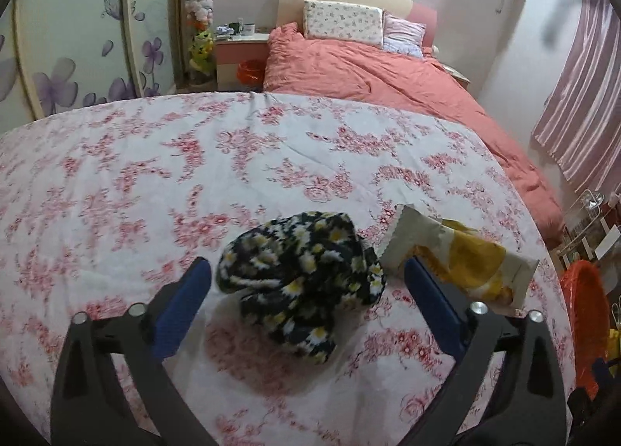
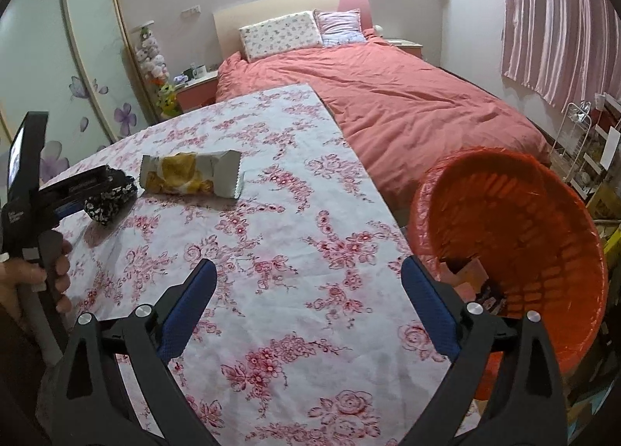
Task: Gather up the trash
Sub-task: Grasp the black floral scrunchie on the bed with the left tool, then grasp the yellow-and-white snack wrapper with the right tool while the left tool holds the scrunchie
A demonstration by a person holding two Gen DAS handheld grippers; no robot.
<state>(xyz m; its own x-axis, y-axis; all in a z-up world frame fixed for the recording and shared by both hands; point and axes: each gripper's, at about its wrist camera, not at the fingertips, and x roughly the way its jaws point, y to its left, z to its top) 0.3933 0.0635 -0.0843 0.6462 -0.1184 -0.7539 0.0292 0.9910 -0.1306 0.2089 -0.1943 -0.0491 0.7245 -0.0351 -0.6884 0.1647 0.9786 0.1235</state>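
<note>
With my left hand-held gripper [image 1: 306,271] spread wide around the daisy-print cloth [image 1: 302,283] on the desk [image 1: 116,174], I'd shift right onto the adjacent snack wrapper [image 1: 458,259], right hand-held gripper [image 2: 308,279] wide, empty.

left claw [image 1: 306,271] gapes around a daisy-print cloth [image 1: 302,279], snack wrapper [image 1: 458,255] beside.

The tablecloth [image 1: 155,182] is white with pink-red flowers. The cloth [image 1: 306,275] is black with white, yellow-centred daisies. At its 2 o'clock, the wrapper [image 1: 458,259] is silvery white and yellow. The bin [image 2: 516,236] is orange. The duvet [image 2: 407,96] is salmon pink, the curtain [image 2: 555,19] pink-striped, and the pads [image 2: 427,302] blue.
</note>
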